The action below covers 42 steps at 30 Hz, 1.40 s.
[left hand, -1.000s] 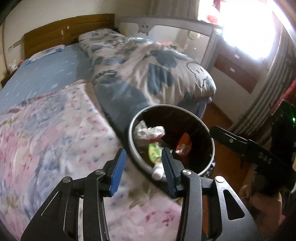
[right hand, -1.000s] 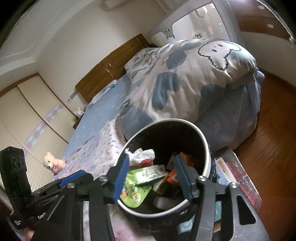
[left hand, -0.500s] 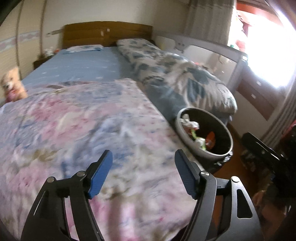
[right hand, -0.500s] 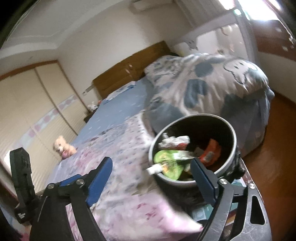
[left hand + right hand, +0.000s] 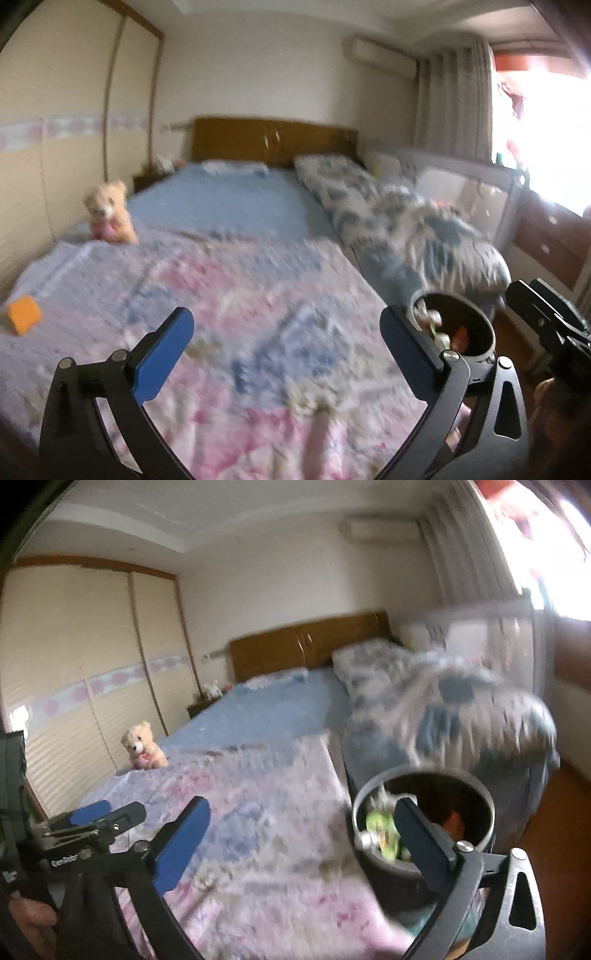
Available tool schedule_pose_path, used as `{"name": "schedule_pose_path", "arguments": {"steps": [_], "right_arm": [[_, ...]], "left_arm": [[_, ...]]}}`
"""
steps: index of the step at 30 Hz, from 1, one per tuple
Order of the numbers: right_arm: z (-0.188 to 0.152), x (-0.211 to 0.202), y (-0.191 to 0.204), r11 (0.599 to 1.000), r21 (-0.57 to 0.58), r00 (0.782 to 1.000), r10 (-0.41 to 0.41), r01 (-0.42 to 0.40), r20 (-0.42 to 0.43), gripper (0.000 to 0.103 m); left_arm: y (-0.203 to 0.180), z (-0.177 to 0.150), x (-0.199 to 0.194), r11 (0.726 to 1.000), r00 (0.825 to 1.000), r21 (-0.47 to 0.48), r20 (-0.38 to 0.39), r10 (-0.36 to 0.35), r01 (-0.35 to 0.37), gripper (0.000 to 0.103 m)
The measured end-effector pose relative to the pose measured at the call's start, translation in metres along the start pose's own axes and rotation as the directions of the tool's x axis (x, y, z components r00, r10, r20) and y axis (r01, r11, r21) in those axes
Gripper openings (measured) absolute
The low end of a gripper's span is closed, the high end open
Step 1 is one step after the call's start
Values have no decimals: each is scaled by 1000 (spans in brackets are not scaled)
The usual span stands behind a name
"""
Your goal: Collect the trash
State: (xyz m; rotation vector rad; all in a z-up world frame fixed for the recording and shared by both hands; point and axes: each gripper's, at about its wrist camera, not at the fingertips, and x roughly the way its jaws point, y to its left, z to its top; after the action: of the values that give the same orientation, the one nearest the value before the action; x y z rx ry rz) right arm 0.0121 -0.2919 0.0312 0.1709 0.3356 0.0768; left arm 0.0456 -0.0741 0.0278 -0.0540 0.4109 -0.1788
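A round black trash bin (image 5: pixel 458 325) with wrappers inside stands beside the bed's right edge; it also shows in the right wrist view (image 5: pixel 424 812). My left gripper (image 5: pixel 286 354) is wide open and empty above the floral bedspread (image 5: pixel 240 295). My right gripper (image 5: pixel 303 842) is wide open and empty, its right finger in front of the bin. An orange block (image 5: pixel 24 314) lies at the bedspread's far left. The left gripper's body (image 5: pixel 96 819) shows at the left of the right wrist view.
A teddy bear (image 5: pixel 109 212) sits at the bed's left side. A blue-patterned duvet (image 5: pixel 406 225) is piled on the right. A wooden headboard (image 5: pixel 273 140), wardrobe doors (image 5: pixel 92 672), drawers (image 5: pixel 550 236) and a bright window surround the bed. Both views are motion-blurred.
Both grippers have pulled back from the bin and opened wider. The bin now looks smaller and lower right; the whole bed, teddy bear and orange block have come into view.
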Motion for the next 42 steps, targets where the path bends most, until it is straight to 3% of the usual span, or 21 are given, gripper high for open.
{"name": "schedule_pose_path", "arguments": {"steps": [4, 11, 42], "right_arm": [[7, -1, 18, 995, -100, 996, 0, 9, 85, 103], [-10, 25, 24, 994, -104, 999, -10, 15, 49, 103], [-21, 35, 23, 999, -37, 1000, 18, -18, -13, 103]], "left_arm": [[-1, -2, -7, 997, 996, 43, 59, 66, -68, 103], [1, -12, -6, 986, 988, 84, 81, 135, -142, 103], [4, -16, -2, 982, 985, 99, 68, 158, -164, 103]]}}
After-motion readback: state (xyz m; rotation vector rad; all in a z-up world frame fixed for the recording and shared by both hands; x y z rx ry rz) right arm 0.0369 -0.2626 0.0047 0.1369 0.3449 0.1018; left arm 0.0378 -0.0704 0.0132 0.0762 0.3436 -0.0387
